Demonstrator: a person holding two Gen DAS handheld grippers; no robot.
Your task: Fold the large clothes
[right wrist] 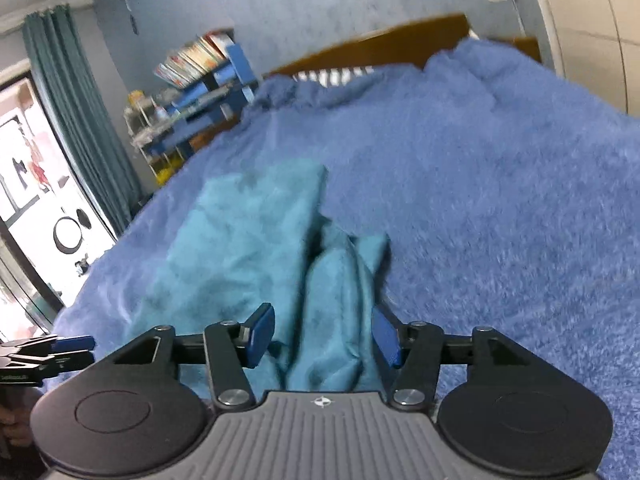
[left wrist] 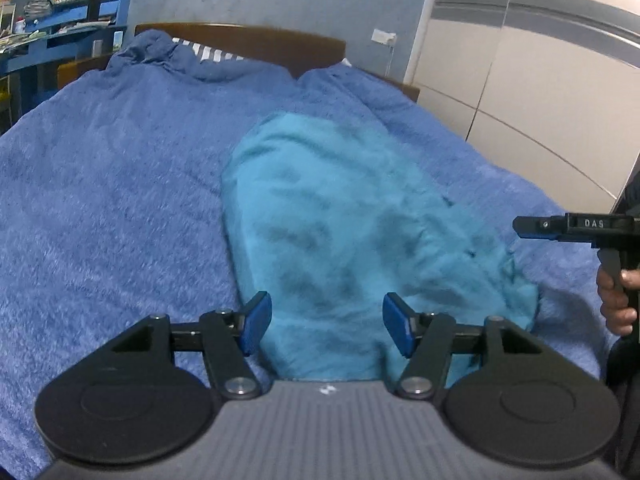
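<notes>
Teal garment (left wrist: 352,232) lying lengthwise on the blue bedspread (left wrist: 100,200), near the bed's foot edge and right of centre. It looks narrowed by one fold, right side bunched; you still have shortening folds to make. Your left gripper (left wrist: 326,326) and right gripper (right wrist: 322,334) hover with jaws apart, holding nothing. Legible writing: "DAS" on the right gripper's body.
</notes>
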